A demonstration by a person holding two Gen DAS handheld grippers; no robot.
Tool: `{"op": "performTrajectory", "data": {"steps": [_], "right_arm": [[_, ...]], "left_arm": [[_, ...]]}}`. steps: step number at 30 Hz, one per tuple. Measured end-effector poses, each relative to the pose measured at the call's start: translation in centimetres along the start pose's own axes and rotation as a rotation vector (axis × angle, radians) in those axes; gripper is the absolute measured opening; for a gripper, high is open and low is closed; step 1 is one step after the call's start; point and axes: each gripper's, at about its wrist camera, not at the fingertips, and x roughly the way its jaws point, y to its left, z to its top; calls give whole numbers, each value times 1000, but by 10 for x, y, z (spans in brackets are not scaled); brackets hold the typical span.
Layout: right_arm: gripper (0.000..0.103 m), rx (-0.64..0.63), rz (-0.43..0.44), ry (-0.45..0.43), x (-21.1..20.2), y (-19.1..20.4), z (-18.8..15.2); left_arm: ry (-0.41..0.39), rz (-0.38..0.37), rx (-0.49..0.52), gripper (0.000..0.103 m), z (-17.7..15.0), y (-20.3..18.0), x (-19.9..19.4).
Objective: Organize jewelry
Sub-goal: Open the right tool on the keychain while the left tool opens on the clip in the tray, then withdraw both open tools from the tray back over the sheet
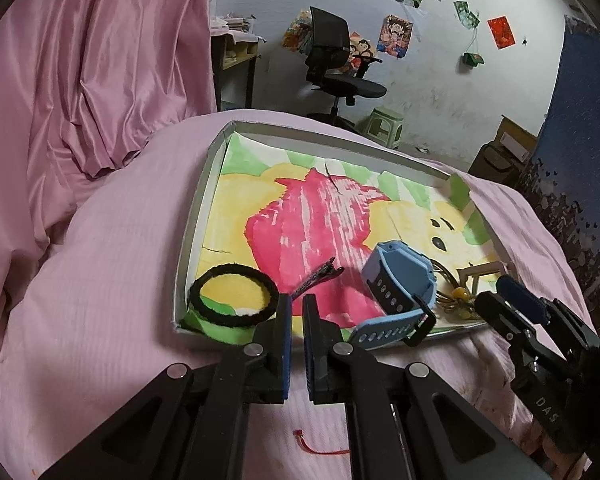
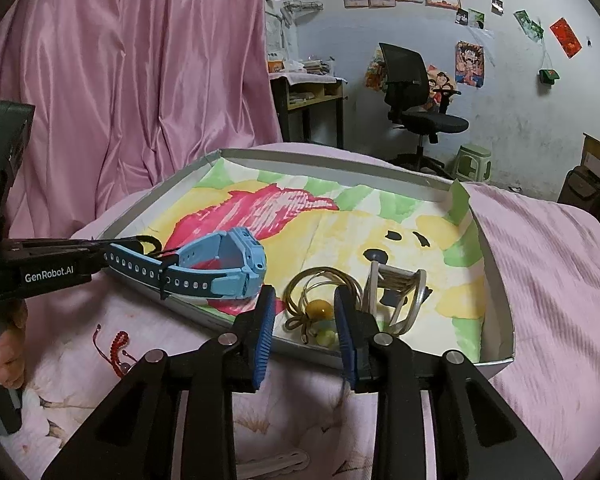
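A shallow grey tray [image 1: 198, 216] lined with a painted sheet lies on the pink bed. It holds a black hair tie [image 1: 233, 294], a dark hair clip [image 1: 318, 278], a blue watch [image 1: 398, 284], a gold cord necklace with a yellow bead [image 2: 320, 308] and a pale hair claw [image 2: 396, 292]. My left gripper [image 1: 297, 304] sits at the tray's near edge, jaws nearly shut with a narrow gap, nothing between them. My right gripper [image 2: 305, 300] is open, its fingers either side of the necklace. A red bead bracelet [image 2: 118, 344] lies on the bed outside the tray.
Pink curtain [image 2: 140, 60] hangs at left. An office chair [image 2: 416, 96], a green stool [image 2: 474, 162] and a desk [image 2: 312, 96] stand beyond the bed. A red cord end [image 1: 320, 446] lies on the bedding under my left gripper.
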Motion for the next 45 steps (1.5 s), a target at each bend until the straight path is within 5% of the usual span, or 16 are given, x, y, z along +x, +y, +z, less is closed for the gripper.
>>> {"op": "performTrajectory", "data": {"steps": [2, 6, 12, 19, 22, 27, 45], "right_arm": [[34, 5, 0, -18, -6, -1, 0], [41, 11, 2, -57, -15, -3, 2], [49, 12, -4, -110, -30, -5, 3], [65, 31, -1, -180, -53, -7, 2], [81, 37, 4, -206, -63, -8, 1], [101, 70, 31, -239, -80, -12, -5], [102, 13, 24, -313, -139, -19, -33]], "left_arm": [[-13, -7, -1, 11, -2, 0, -5], [-68, -9, -8, 50, -7, -1, -18], [-120, -8, -14, 55, -11, -2, -34], [-234, -12, -37, 84, -23, -5, -64], [-283, 7, -34, 97, -31, -6, -80], [-354, 15, -45, 103, -42, -4, -100], [-378, 48, 47, 103, -90, -19, -139]]}}
